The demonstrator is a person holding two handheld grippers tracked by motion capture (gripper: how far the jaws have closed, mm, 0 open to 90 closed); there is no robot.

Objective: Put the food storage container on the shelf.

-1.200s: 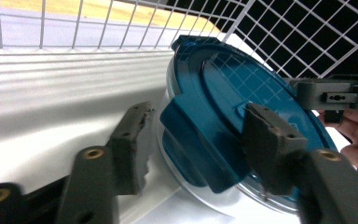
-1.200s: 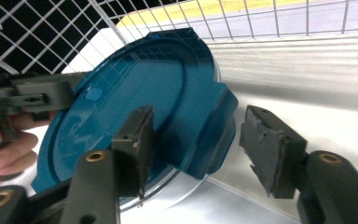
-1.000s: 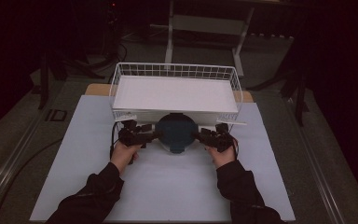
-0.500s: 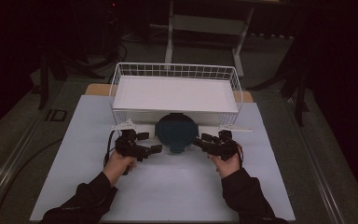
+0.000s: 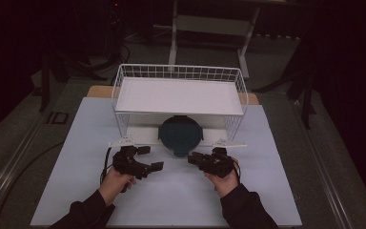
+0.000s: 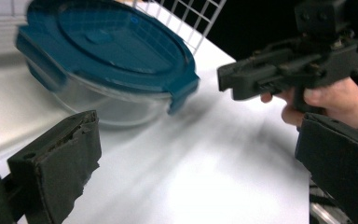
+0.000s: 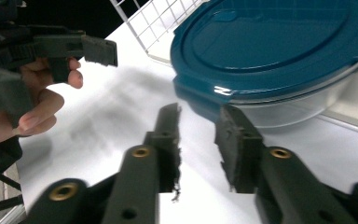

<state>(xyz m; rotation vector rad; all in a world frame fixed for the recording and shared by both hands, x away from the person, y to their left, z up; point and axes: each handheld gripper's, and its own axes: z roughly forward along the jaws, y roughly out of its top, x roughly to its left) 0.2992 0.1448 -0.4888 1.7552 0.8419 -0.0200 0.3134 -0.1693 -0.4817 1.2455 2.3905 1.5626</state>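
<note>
Left claw [image 5: 150, 158] is standing with its jaws wide apart and nothing between them; compared with a second ago, when both claws were pressed against the sides of the container, it is now sitting back toward the person and clear of it, its jaws having just been opening. In the left gripper view its two black pads [image 6: 56, 163] are framing bare worktop, with the container up and to the left. Right claw [image 5: 194, 159] is likewise sitting nearer the person than a second ago and apart from the container; its jaws have just been closing, and in the right gripper view they are standing with a narrow gap and nothing between them. The container [image 5: 180, 134], a clear round tub under a dark teal lid [image 7: 279, 42], is resting on the white worktop [image 5: 181, 195] between and just beyond the two claws, partly under the front edge of the white wire basket [image 5: 178, 76], where it was a second ago. A hand [image 5: 115, 183] is gripping each handle.
</note>
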